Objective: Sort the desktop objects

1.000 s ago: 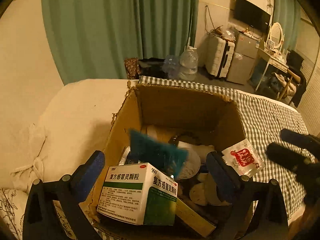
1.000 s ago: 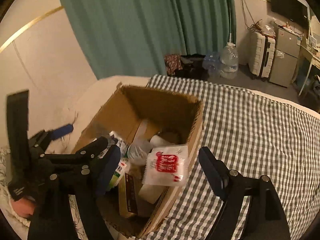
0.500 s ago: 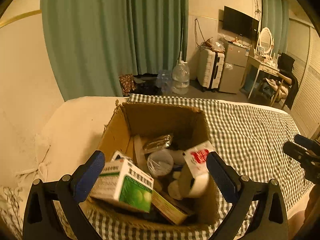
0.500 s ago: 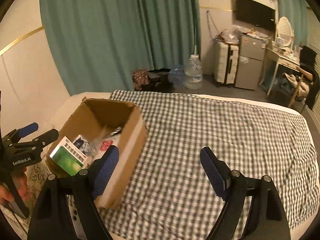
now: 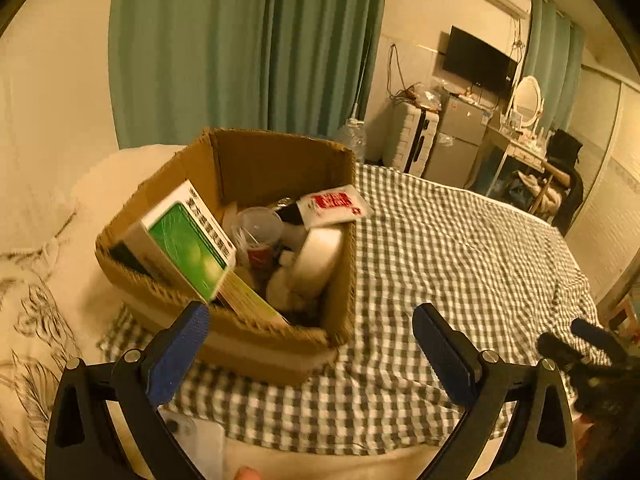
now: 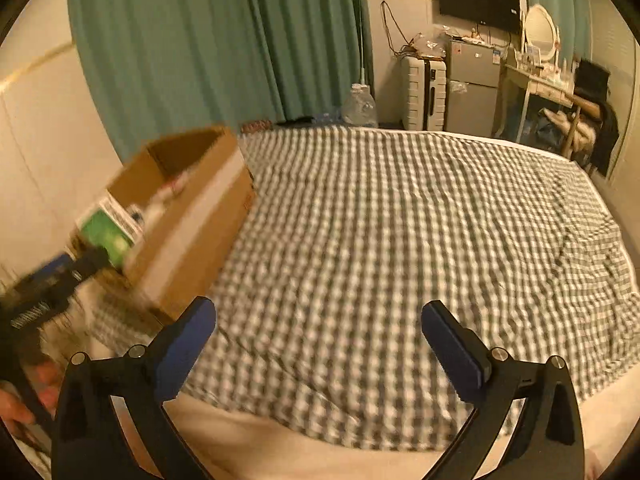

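The left gripper (image 5: 308, 340) stands with its blue pads wide apart and nothing between them, just short of the cardboard box (image 5: 256, 332). The right gripper (image 6: 316, 332) is opening – its jaws spread wide over bare checked bedspread (image 6: 400, 220), empty. The box sits on the bedspread's near left corner, crammed: a green-and-white medicine carton (image 5: 188, 240) leans on its near rim, a clear plastic cup (image 5: 258, 228) stands behind it, and a red-and-white sachet (image 5: 334, 206) lies across the right edge. Beyond hang green curtains (image 5: 240, 48) – farther right, a suitcase (image 5: 410, 138).
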Available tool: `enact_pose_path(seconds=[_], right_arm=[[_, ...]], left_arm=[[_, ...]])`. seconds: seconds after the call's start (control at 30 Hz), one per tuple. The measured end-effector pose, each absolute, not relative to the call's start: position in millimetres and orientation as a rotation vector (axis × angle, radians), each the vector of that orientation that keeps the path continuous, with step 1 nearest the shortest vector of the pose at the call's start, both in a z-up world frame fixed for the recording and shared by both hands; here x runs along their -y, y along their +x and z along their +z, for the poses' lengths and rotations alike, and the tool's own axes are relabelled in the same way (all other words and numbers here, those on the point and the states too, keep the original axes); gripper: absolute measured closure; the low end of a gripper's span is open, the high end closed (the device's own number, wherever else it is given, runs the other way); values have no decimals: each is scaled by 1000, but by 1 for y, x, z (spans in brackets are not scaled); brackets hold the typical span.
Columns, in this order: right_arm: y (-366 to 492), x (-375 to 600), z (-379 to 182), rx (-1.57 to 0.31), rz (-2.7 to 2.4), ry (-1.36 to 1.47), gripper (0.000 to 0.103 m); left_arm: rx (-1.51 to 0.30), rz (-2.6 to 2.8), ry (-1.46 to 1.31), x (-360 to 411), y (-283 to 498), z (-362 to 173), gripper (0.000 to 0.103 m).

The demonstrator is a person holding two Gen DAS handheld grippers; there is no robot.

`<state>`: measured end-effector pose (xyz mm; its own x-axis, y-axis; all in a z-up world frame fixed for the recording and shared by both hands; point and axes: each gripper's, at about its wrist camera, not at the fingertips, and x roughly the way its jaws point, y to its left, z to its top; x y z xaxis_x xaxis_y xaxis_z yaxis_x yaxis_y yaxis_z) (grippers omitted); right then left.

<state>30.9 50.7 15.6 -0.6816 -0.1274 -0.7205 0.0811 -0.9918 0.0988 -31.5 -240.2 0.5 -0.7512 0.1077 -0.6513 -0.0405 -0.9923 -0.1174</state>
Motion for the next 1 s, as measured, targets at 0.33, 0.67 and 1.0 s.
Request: enact_pose_path(seconds=[0.33,0.67,1.0], right_arm=[[37,-33,29,49,-2821,1121,1],[35,-36,30,59,-2830,1121,1],[33,-40,28,76,-2828,1148,1]], left_arm=[[78,2886,-1076,225,-33,10,0],[11,2908,-1109,222,-36,8,0],[-66,2852,-1129,209,-41,4,0]])
